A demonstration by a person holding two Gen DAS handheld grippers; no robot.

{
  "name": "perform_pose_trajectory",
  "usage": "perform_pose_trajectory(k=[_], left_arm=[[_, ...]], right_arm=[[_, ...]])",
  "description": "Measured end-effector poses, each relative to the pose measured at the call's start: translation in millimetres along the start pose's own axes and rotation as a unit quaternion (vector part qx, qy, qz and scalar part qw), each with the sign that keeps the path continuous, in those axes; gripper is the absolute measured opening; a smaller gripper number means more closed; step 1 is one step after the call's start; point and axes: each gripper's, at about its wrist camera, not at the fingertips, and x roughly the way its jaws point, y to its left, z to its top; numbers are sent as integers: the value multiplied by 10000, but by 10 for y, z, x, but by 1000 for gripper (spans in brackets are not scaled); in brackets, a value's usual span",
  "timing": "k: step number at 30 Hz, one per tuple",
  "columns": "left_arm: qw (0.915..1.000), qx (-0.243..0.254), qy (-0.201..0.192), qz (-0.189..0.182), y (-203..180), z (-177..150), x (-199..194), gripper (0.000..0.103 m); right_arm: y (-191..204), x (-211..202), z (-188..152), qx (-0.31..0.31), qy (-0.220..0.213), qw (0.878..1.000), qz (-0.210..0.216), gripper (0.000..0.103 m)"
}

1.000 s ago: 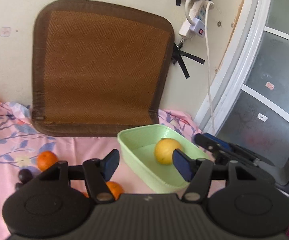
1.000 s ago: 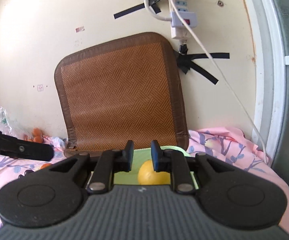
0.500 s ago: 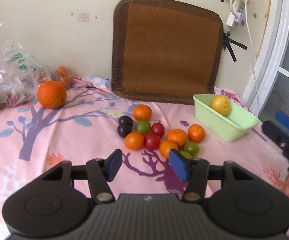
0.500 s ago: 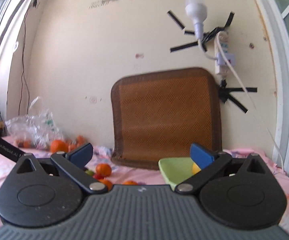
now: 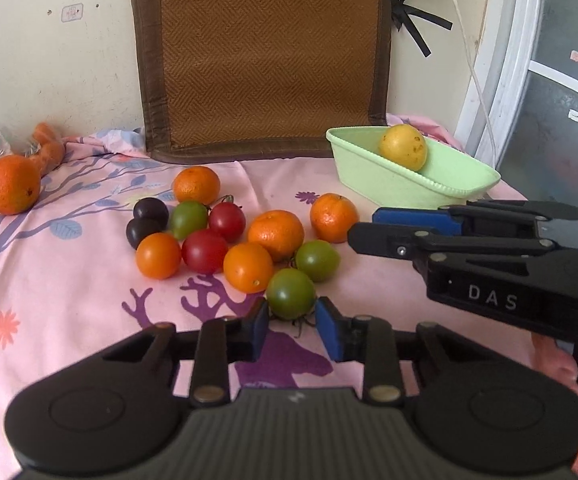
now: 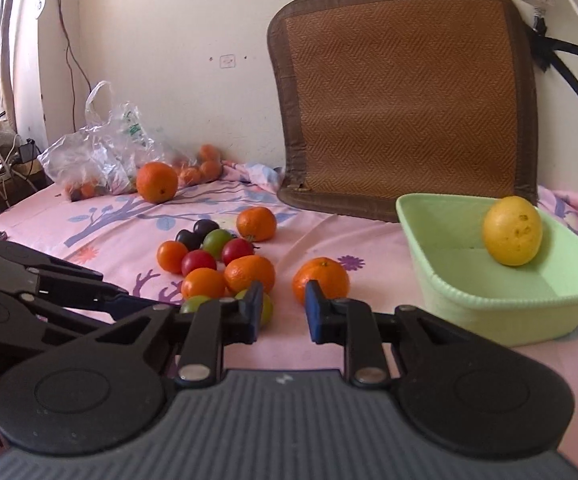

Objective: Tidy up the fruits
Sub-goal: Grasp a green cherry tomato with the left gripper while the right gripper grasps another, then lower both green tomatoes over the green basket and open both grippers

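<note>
since the left claw [image 5: 291, 326] sits parted just short of the green tomato [image 5: 291, 294] at the pile's near edge, ease forward, centre it, squeeze gently; right claw [image 6: 281, 310] parted too, green tub [image 5: 461, 188] near the bed's right edge.

Green tray [image 5: 373, 178] sits upright on the pink cloth, right of the fruit pile, holding one yellow fruit [image 5: 403, 147] against its far end. Loose cluster on the cloth: two mandarins [image 5: 276, 235] and [image 5: 333, 218] nearest the tray, a third [image 5: 196, 185] at the back, two dark plums [image 5: 150, 212], red tomatoes [image 5: 204, 251], orange tomatoes [image 5: 248, 267], three green tomatoes, nearest one [image 5: 291, 294]. Large orange [image 5: 13, 185] lies well apart, far left.
</note>
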Motion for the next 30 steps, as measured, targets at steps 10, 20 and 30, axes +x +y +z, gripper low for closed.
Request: perform_pose_trajectory(k=[10, 20, 30], left_arm=[[9999, 11, -59, -133, 158, -50, -198, 25], [10000, -70, -17, -67, 142, -4, -54, 27], [9945, -20, -409, -962, -275, 467, -52, 28]], right_arm=[[7, 314, 24, 311, 646, 9964, 443, 32], [-1, -137, -161, -5, 247, 9997, -6, 30], [-544, -590, -99, 103, -1108, 9837, -1409, 30]])
